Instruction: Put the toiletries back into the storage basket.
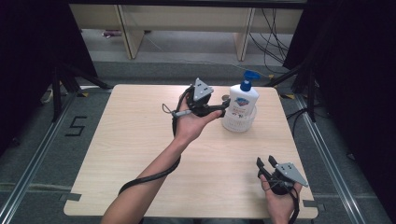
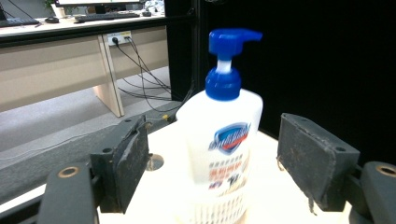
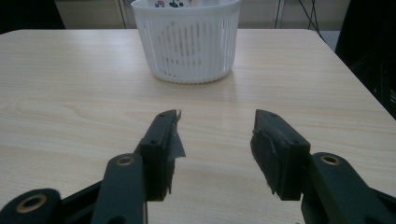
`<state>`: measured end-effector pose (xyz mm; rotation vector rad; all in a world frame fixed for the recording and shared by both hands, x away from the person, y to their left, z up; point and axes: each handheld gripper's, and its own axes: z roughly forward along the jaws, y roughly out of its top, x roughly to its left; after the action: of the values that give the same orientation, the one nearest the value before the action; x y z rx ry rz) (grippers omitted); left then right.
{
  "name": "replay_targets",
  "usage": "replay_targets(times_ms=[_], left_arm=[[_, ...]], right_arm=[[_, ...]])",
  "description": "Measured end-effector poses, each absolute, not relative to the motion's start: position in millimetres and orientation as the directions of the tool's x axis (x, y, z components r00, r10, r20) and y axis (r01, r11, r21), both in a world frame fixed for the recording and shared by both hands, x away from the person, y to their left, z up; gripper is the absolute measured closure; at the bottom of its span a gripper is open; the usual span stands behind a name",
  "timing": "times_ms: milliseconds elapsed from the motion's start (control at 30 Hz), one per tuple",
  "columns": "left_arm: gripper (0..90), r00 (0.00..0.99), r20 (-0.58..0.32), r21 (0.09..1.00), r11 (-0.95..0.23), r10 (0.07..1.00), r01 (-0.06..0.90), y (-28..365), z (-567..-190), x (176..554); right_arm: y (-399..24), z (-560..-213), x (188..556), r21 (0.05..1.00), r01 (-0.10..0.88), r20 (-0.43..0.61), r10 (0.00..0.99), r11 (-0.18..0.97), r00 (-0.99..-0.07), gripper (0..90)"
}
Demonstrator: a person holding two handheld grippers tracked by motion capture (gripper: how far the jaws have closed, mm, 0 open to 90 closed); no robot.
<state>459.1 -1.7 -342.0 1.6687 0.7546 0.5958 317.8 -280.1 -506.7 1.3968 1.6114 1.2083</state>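
Note:
A white soap bottle (image 1: 241, 100) with a blue pump top stands upright in a small white slotted basket (image 1: 238, 124) at the far right of the wooden table (image 1: 140, 154). My left gripper (image 1: 224, 107) is raised just left of the bottle and open. In the left gripper view the bottle (image 2: 223, 135) stands between and a little beyond the two jaws, untouched, with the basket (image 2: 219, 212) at its foot. My right gripper (image 1: 265, 163) rests low near the table's front right corner, open and holding nothing. In the right gripper view its jaws point at the basket (image 3: 188, 42) farther back.
A small round metal fitting (image 2: 154, 162) sits in the tabletop behind the bottle. Beyond the table's far edge are desk legs and cables on a grey floor (image 1: 187, 51). Black curtains (image 1: 355, 70) stand close on both sides.

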Motion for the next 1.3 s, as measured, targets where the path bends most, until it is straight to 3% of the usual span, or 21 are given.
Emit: replay_targets(times_ms=[333,1300], left_arm=[[24.7,0.635,-0.012,0.977,-0.128,0.772,0.173,54,-358,445],[24.7,0.557,-0.051,0.981,-0.065,0.829,0.185,152,-407,407]], right_arm=[[-278,-506,318,0.938,0.347,0.077,0.979,-0.007,-0.189,50.8],[-277,-506,319,0.938,0.347,0.069,0.976,0.007,-0.207,50.8]])
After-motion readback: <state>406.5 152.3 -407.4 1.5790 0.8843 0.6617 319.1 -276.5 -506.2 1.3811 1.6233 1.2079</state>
